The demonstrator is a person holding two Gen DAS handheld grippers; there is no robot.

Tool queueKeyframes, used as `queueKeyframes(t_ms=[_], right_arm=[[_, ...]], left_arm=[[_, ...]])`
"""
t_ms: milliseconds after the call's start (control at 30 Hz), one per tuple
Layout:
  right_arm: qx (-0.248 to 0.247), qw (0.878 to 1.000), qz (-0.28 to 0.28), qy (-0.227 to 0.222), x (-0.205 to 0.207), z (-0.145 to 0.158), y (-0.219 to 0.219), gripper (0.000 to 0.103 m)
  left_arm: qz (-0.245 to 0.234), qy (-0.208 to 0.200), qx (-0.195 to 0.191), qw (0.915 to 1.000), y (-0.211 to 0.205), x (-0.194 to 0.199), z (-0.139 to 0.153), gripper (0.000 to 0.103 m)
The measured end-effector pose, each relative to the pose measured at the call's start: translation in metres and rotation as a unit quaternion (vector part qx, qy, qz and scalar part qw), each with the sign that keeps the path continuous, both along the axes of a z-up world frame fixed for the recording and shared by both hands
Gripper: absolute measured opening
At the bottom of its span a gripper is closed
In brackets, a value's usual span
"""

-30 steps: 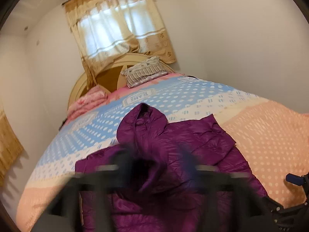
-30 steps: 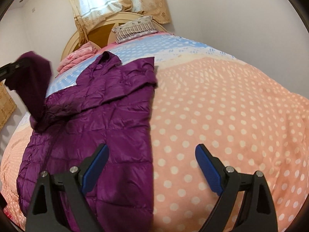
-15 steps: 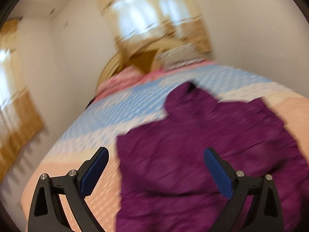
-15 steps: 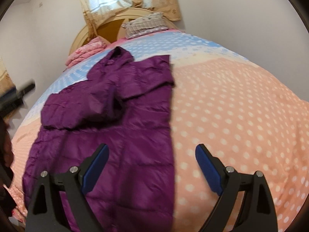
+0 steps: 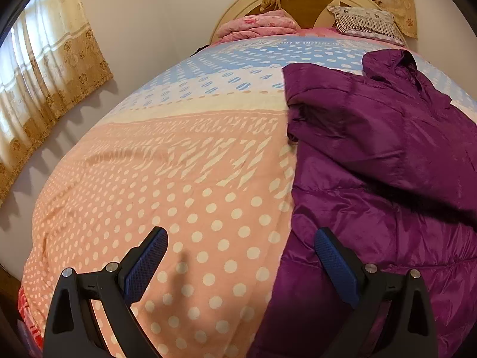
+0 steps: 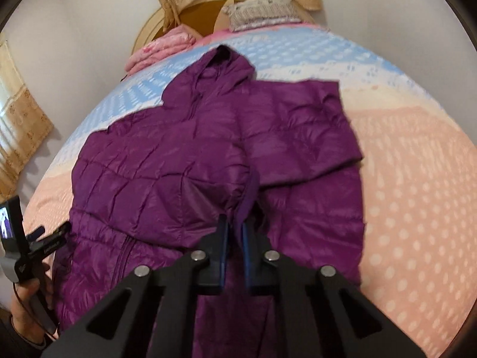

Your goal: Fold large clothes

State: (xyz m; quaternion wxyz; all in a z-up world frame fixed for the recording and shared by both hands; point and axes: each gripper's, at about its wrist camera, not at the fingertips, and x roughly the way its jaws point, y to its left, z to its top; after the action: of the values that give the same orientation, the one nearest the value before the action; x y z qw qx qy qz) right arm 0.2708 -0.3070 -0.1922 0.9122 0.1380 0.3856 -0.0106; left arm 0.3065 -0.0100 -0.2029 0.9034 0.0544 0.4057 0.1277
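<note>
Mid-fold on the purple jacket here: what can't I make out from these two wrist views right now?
- Jacket hem: cut off by the bottom edge in both views, partly behind the right gripper.
- Whether the shut right gripper pinches fabric: its own fingers hide the contact.
- Jacket's right side in the left wrist view: cut off by the frame edge.
- Left gripper, open over the bedspread: in the right wrist view only its body shows at the left edge, fingers hidden.

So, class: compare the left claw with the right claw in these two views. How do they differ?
The left claw is wide open; the right claw is shut. The left claw has nothing between its pads, while the right claw pinches a fold of the purple jacket. The left claw hangs over the dotted bedspread beside the jacket's edge; the right sits over its middle. Both have blue pads.
</note>
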Motion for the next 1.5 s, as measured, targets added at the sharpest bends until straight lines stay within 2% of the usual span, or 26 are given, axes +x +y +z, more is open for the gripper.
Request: queueKeyframes(t_ms=[100,200,267,300,333,367,400,467,500,567,700,867,1000,1033,1100,1233,1367,1433,1500], right_arm=[[-0.017,0.999,-0.037,-0.014,-0.009,0.009,-0.016,0.007],[-0.023,0.998,-0.059,-0.003,-0.011,0.007,-0.032,0.007],[-0.034,0.998,-0.062,0.005,-0.010,0.002,-0.036,0.012],[-0.046,0.997,-0.064,0.011,-0.009,-0.001,-0.036,0.020],[-0.057,0.996,-0.071,0.015,-0.010,-0.001,-0.037,0.047],[-0.057,0.995,-0.078,0.011,-0.013,0.002,-0.039,0.061],[-0.055,0.994,-0.091,0.000,-0.018,0.007,-0.042,0.068],[-0.085,0.988,-0.126,-0.025,-0.027,0.026,-0.041,0.061],[-0.084,0.988,-0.125,-0.040,-0.029,0.034,-0.039,0.057],[-0.078,0.990,-0.106,-0.058,-0.024,0.047,-0.029,0.048],[-0.075,0.994,-0.057,-0.060,0.011,0.048,-0.001,0.043],[-0.080,0.996,-0.040,-0.029,0.051,0.020,0.014,0.037],[-0.086,0.995,-0.043,0.007,0.066,-0.016,0.009,0.033],[-0.085,0.995,-0.044,0.015,0.065,-0.024,0.006,0.028],[-0.084,0.995,-0.041,0.020,0.064,-0.037,0.002,0.025],[-0.078,0.996,-0.042,0.024,0.065,-0.040,-0.001,0.025],[-0.070,0.996,-0.037,0.027,0.062,-0.037,-0.005,0.025],[-0.069,0.997,-0.036,0.017,0.056,-0.025,-0.004,0.025],[-0.073,0.996,-0.043,-0.016,0.045,-0.003,-0.006,0.029]], left_arm=[[-0.005,0.001,0.004,1.0000,0.000,0.001,-0.001,0.099],[-0.010,0.005,0.012,0.9999,-0.003,0.005,-0.001,0.099],[-0.015,0.004,0.014,0.9998,-0.004,0.005,0.000,0.099],[-0.020,0.003,0.012,0.9997,-0.005,0.004,0.004,0.099],[-0.024,-0.001,0.010,0.9997,-0.006,0.004,0.010,0.099],[-0.027,-0.010,0.010,0.9995,-0.006,0.005,0.019,0.099],[-0.030,-0.021,0.011,0.9993,-0.006,0.007,0.028,0.099],[-0.038,-0.047,0.007,0.9981,-0.007,0.016,0.051,0.099],[-0.042,-0.057,0.003,0.9975,-0.009,0.024,0.062,0.099],[-0.047,-0.072,-0.004,0.9963,-0.015,0.041,0.077,0.099],[-0.051,-0.092,-0.032,0.9939,-0.034,0.080,0.087,0.099],[-0.062,-0.047,-0.037,0.9963,-0.072,0.110,0.050,0.099],[-0.064,-0.012,-0.016,0.9977,-0.090,0.117,0.007,0.099],[-0.066,-0.007,-0.023,0.9975,-0.090,0.118,0.002,0.099],[-0.068,-0.009,-0.035,0.9971,-0.087,0.118,0.002,0.099],[-0.073,-0.004,-0.036,0.9967,-0.088,0.119,-0.001,0.099],[-0.070,-0.010,-0.044,0.9966,-0.077,0.114,0.017,0.099],[-0.075,-0.039,-0.061,0.9946,-0.067,0.104,0.040,0.099],[-0.078,-0.074,-0.078,0.9911,-0.055,0.102,0.063,0.099]])
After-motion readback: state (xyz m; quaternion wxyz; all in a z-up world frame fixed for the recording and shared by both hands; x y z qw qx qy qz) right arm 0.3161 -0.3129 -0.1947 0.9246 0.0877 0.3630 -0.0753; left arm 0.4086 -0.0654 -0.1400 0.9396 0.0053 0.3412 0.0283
